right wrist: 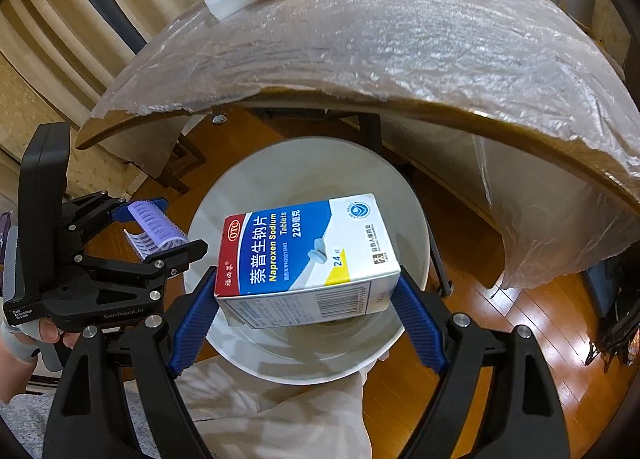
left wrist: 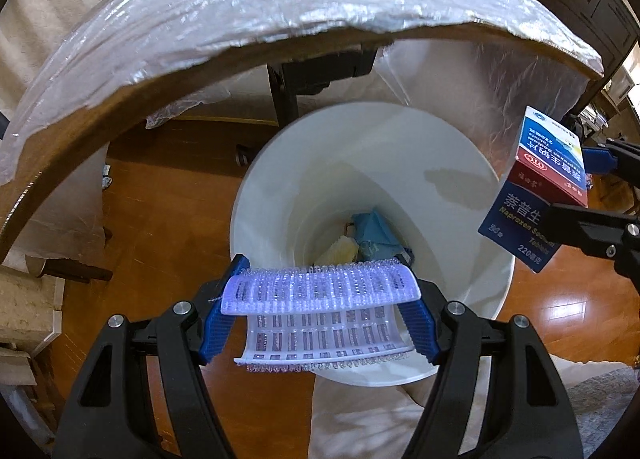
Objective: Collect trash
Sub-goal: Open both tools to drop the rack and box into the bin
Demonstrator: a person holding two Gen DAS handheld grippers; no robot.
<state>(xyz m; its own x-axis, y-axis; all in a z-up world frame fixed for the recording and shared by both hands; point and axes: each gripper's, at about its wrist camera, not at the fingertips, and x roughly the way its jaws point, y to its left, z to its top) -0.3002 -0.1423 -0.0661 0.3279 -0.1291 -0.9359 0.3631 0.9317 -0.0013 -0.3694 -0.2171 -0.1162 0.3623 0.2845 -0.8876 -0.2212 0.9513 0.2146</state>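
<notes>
White bin (left wrist: 460,339) below holds some trash; left gripper (left wrist: 320,311) grips a roller (left wrist: 320,283), right gripper (right wrist: 308,299) a box (right wrist: 308,255); more remains on the far table (right wrist: 400,39)

The blue, white and red cardboard medicine box (right wrist: 308,259), at the centre of the right wrist view, carries nearly all the readable text. Its red corner at 9 o'clock bears "OTC" in a white oval. Across the blue band run large white Chinese characters, with "Naproxen Sodium" in yellow and "Tablets" and "220" in white beside them. A yellow patch toward 4 o'clock shows "24". A barcode sits on the box's lower side panel; its fine print is too small to read.

The black plastic body of the left gripper (right wrist: 156,237), at 9 o'clock, is marked "GenRobot.AI", with a small white label starting "Data".
</notes>
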